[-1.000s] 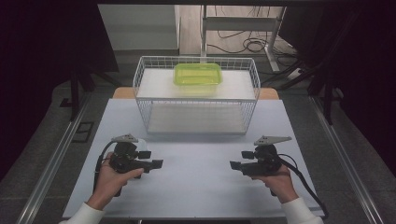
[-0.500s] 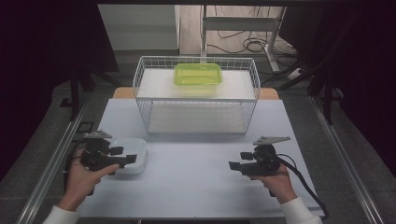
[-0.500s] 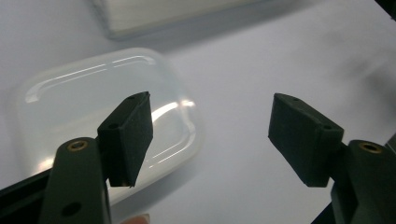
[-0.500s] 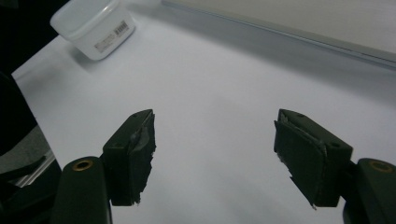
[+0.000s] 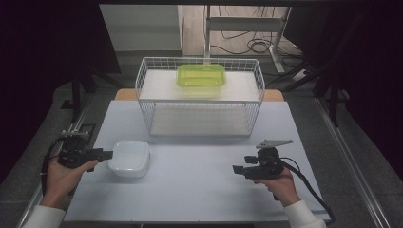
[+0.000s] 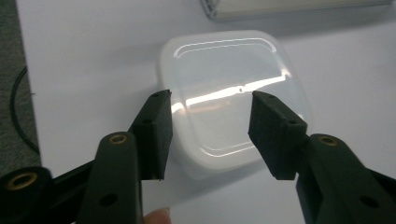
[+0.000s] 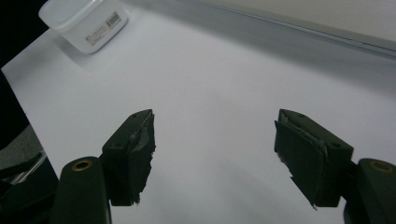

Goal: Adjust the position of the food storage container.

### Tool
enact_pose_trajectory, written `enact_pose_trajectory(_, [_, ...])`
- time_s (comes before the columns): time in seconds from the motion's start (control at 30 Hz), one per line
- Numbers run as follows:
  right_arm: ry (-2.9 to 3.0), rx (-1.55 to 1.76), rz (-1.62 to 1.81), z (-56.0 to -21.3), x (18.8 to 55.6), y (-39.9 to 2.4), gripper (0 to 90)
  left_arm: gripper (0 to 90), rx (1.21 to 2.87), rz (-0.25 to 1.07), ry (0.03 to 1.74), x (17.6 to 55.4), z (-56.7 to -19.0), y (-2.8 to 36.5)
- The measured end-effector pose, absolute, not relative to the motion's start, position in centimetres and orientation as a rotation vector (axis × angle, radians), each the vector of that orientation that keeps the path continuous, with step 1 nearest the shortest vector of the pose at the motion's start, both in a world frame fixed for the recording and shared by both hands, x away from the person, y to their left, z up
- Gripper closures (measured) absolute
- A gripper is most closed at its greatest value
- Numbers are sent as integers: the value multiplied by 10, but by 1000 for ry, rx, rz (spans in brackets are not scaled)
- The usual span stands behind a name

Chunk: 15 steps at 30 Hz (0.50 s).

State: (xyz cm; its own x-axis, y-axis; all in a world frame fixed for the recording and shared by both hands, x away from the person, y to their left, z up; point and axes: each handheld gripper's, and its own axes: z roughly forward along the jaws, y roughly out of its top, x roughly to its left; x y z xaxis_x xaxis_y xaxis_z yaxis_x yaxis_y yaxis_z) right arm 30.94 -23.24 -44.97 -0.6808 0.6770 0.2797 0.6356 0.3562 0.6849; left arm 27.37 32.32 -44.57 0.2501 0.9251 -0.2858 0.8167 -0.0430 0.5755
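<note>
A white translucent lidded container (image 5: 129,158) (image 6: 233,102) lies on the white table at the left. My left gripper (image 5: 108,154) (image 6: 210,121) points at its left edge. Its jaws have just been closing and stand apart, with the tips over the container's near rim and the pads pressing on nothing. My right gripper (image 5: 239,169) (image 7: 212,140) hovers over bare table at the right, open and with nothing in it. The right gripper view shows the container (image 7: 84,21) far off, a barcode label on its side.
A white wire basket (image 5: 199,102) stands at the back middle of the table (image 5: 199,194). Inside it, a lime-green lidded box (image 5: 201,76) rests on a white shelf. Dark floor, rails and cables surround the table.
My left hand has drawn back to the left, and the white container has come into view where that hand was. The right hand has kept still.
</note>
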Motion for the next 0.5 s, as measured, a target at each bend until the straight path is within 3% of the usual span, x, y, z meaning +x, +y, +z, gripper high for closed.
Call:
enact_pose_trajectory(0.13, [2535,1237,1251,-449,310,-234,285,570,1871,213,1622,281,-450,330])
enact_pose_trajectory(0.2, [2533,1243,1247,-449,310,-235,285,649,1866,207,1645,284,-452,332])
enact_pose_trajectory(0.5, [2541,1246,1226,-452,310,-235,283,812,1927,201,1715,298,-465,338])
